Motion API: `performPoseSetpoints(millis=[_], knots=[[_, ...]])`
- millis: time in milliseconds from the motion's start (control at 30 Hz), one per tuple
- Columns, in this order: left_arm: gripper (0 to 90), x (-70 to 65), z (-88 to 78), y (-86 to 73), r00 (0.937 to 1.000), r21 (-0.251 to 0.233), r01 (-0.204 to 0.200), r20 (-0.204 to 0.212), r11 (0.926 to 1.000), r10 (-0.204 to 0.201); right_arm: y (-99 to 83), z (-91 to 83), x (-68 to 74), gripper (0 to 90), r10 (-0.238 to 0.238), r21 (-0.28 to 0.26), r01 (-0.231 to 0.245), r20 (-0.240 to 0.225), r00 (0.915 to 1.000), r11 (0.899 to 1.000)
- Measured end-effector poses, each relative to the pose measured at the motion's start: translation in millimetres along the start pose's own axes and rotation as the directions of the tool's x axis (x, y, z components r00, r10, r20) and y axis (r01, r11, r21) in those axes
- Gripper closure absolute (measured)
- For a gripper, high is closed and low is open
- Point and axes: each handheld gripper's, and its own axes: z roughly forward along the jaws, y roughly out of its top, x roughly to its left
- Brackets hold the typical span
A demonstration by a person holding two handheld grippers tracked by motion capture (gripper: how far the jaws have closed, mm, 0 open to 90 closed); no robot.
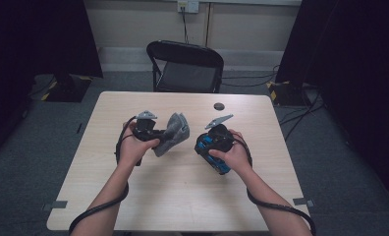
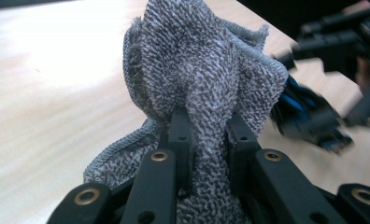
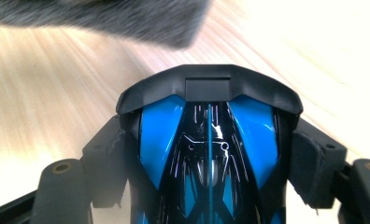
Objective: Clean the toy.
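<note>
My left gripper (image 1: 162, 136) is shut on a grey knitted cloth (image 1: 175, 130) and holds it just above the table's middle. In the left gripper view the cloth (image 2: 197, 60) bunches up from between the two black jaws of that gripper (image 2: 206, 123), which pinch a fold of it. My right gripper (image 1: 208, 147) is shut on a glossy blue and black toy car (image 1: 216, 160), a short way right of the cloth. In the right gripper view the car (image 3: 209, 121) sits between the padded jaws of the gripper (image 3: 209, 140), with the blurred cloth (image 3: 127, 18) above it.
The light wooden table (image 1: 182, 196) carries a small dark round object (image 1: 218, 106) near its far edge. A black folding chair (image 1: 185, 66) stands behind the table. Cables run over the floor at the right, and dark curtains hang at both sides.
</note>
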Motion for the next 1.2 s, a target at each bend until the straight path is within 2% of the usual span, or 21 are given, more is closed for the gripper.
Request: performPoseSetpoints(millis=[100,133,167,200,233,400,433,467,533,600,667,733,867,1200], knots=[[76.4,-2.0,11.7,12.7,0.9994,-0.011,0.007,-0.035,0.9999,-0.007,0.8,1.8,7.0,25.4,-0.012,-0.002,0.012,-0.018,0.9998,1.000],[76.3,-2.0,11.7,12.7,0.9994,-0.011,0.007,-0.035,0.9999,-0.007,0.8,1.8,7.0,25.4,-0.012,-0.002,0.012,-0.018,0.9998,1.000],[76.3,-4.9,19.8,16.5,0.9977,0.006,0.000,-0.067,1.0000,0.001,1.6,2.4,11.1,25.4,-0.016,-0.006,0.016,-0.030,0.9994,1.000],[76.4,-4.9,19.8,16.5,0.9977,0.006,0.000,-0.067,1.0000,0.001,2.1,2.7,13.3,25.4,-0.024,-0.008,0.024,-0.035,0.9991,1.000],[76.3,-7.4,28.1,18.5,0.9981,0.007,0.010,-0.060,0.9999,-0.010,2.5,2.7,15.6,25.4,-0.026,-0.008,0.026,-0.040,0.9989,1.000],[76.3,-13.3,43.3,18.1,0.9988,0.031,0.006,-0.048,0.9995,-0.005,3.8,4.3,21.9,25.4,-0.040,-0.011,0.040,-0.053,0.9978,0.999],[76.3,-16.5,49.0,16.3,0.9996,0.041,0.004,-0.027,0.9992,-0.003,4.5,4.5,23.3,25.4,-0.049,-0.011,0.048,-0.057,0.9972,0.999],[76.3,-16.5,49.0,16.3,0.9996,0.041,0.004,-0.027,0.9992,-0.003,4.8,4.5,23.9,25.4,-0.048,-0.011,0.048,-0.054,0.9974,0.999],[76.3,-20.6,54.1,13.7,0.9998,0.046,0.011,0.013,0.9989,-0.012,5.4,4.8,24.8,25.4,-0.050,-0.008,0.050,-0.054,0.9973,0.999],[76.4,-21.7,54.6,13.3,0.9997,0.049,0.009,0.021,0.9987,-0.010,5.7,5.1,24.6,25.4,-0.051,-0.005,0.051,-0.051,0.9974,0.999],[76.5,-26.2,54.2,12.5,0.9980,0.056,0.008,0.062,0.9984,-0.011,5.7,6.6,22.8,25.4,-0.052,0.002,0.053,-0.039,0.9979,0.999],[76.5,-28.7,52.4,12.4,0.9973,0.064,-0.012,0.073,0.9979,0.007,4.9,7.4,20.5,25.4,-0.044,0.006,0.044,-0.031,0.9986,0.999],[76.6,-29.8,50.0,11.0,0.9962,0.075,-0.020,0.086,0.9970,0.014,4.5,7.7,18.6,25.4,-0.042,0.008,0.042,-0.027,0.9988,0.999],[76.6,-23.4,39.6,0.8,0.9914,0.068,0.015,0.129,0.9976,-0.024,8.6,6.6,19.5,25.4,-0.051,0.016,0.051,-0.015,0.9986,0.999]])
